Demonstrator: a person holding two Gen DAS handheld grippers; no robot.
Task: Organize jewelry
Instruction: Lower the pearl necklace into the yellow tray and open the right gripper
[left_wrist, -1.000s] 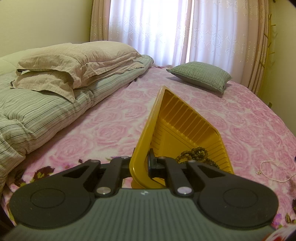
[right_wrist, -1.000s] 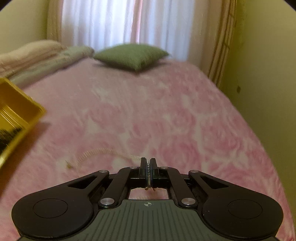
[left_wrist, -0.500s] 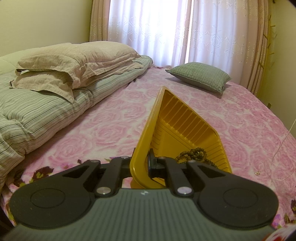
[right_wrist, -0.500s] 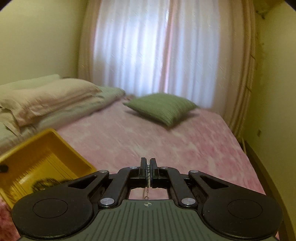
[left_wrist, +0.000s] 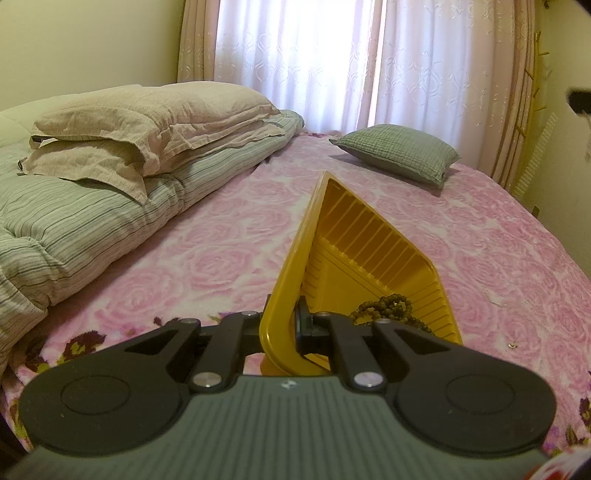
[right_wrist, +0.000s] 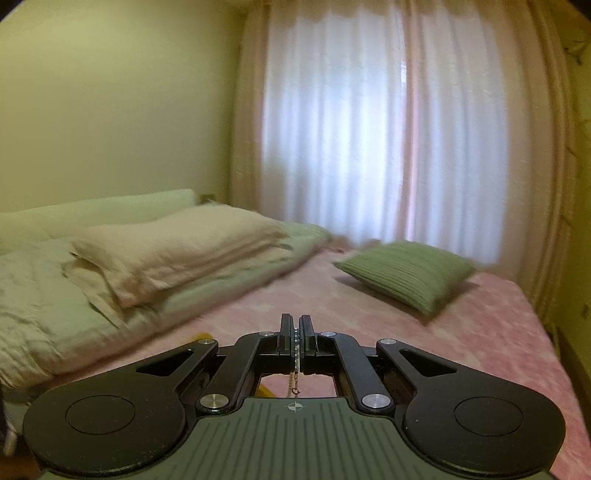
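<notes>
Pearl necklace (right_wrist: 296, 341), earlier trailing on the bed, now lifted clear, clenched in right tongs (right_wrist: 296, 326); left tongs (left_wrist: 282, 317) still clamped on yellow tray (left_wrist: 373, 243).

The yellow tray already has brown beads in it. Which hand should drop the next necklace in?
The right. Its tongs are shut on a thin pearl chain, lifted above the bed. The left tongs are busy clamping the yellow tray by its rim, tilted, with the brown beads inside.

L gripper (left_wrist: 282, 328) clamped on tray rim (left_wrist: 284, 288), tilted down; R gripper (right_wrist: 296, 334) pinched on chain (right_wrist: 296, 341), near level.
</notes>
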